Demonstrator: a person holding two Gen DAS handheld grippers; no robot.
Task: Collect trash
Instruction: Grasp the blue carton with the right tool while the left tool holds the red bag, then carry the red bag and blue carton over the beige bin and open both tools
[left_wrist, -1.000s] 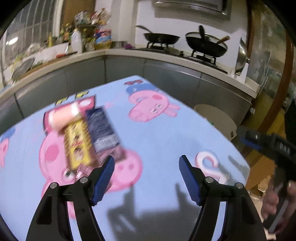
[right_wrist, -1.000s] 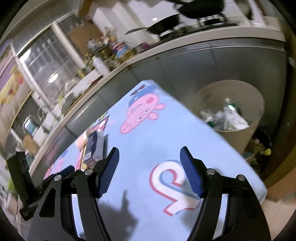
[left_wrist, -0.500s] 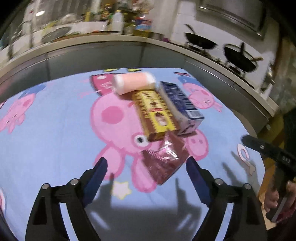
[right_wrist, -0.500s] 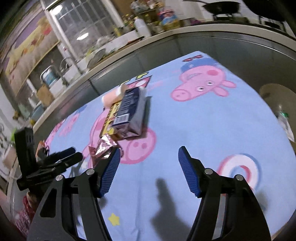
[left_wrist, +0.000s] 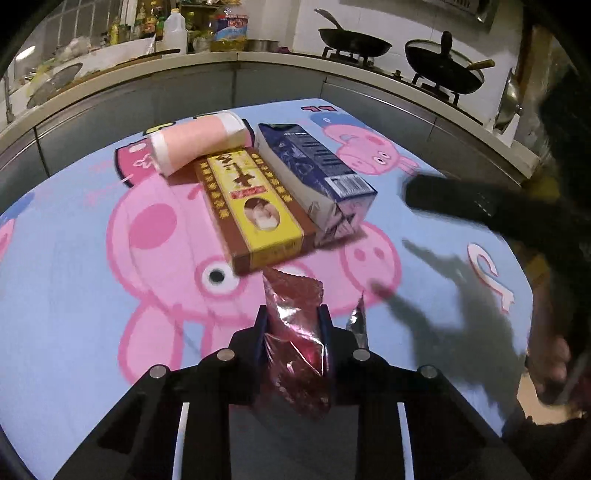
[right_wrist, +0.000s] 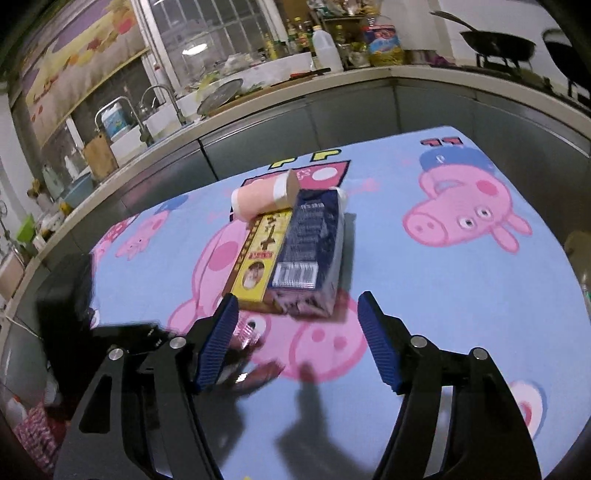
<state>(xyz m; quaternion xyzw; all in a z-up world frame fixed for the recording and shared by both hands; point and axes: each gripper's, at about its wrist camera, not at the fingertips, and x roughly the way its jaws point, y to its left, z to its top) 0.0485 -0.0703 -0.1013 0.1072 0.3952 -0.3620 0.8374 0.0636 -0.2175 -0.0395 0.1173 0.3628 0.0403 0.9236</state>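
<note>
Kitchen counters ring a table under a blue pig-print cloth (left_wrist: 74, 258). Left gripper (left_wrist: 293, 319) is closing, pads pinching a crinkled red foil wrapper (left_wrist: 295, 332); beyond lie a yellow box (left_wrist: 251, 206), navy carton (left_wrist: 314, 173) and pink roll (left_wrist: 199, 142). Right gripper (right_wrist: 297, 341), apparently empty, is spreading wider near the carton

The yellow box (left_wrist: 255, 206) bears large Chinese characters (too blurred to read); nothing else legible.

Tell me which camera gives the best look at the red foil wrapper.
The left wrist view: the red foil wrapper sits centred between the closing left claw. In the right wrist view only a blurred scrap peeks past the right claw's finger.
</note>
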